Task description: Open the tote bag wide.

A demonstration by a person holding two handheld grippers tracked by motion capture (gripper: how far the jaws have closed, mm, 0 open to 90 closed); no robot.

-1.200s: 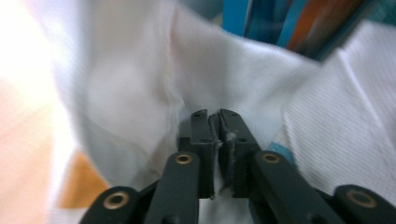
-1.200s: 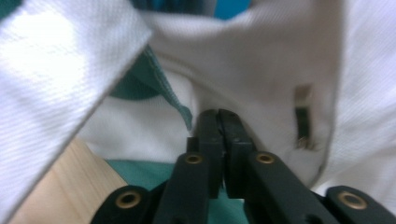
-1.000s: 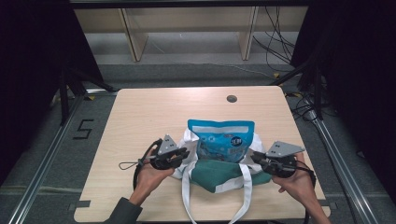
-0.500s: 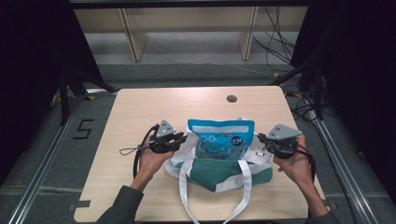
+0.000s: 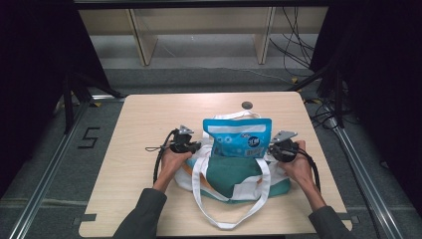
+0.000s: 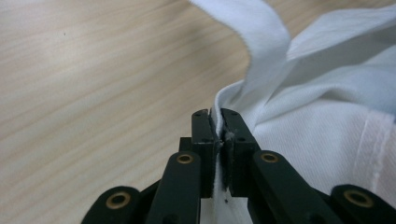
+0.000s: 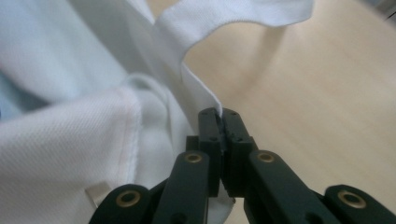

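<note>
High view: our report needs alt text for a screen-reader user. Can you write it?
A person's two hand-held grippers, left gripper and right gripper, pinch the opposite sides of a white and teal tote bag on a wooden table. A blue snack pouch stands upright in the bag, whose white handles trail toward the person.

In the high view, light falls from above onto the bench (image 5: 149,119), which glows pale and evenly lit at the centre of the frame, while the left and right edges sink into near black. Shadows under the bag (image 5: 234,174) are soft and short. The picture is slightly soft and grainy. In the left gripper view the black jaws at the bottom are sharp; the white cloth (image 6: 327,93) at upper right blurs. In the right gripper view the wood at upper right is out of focus, without glare.
</note>
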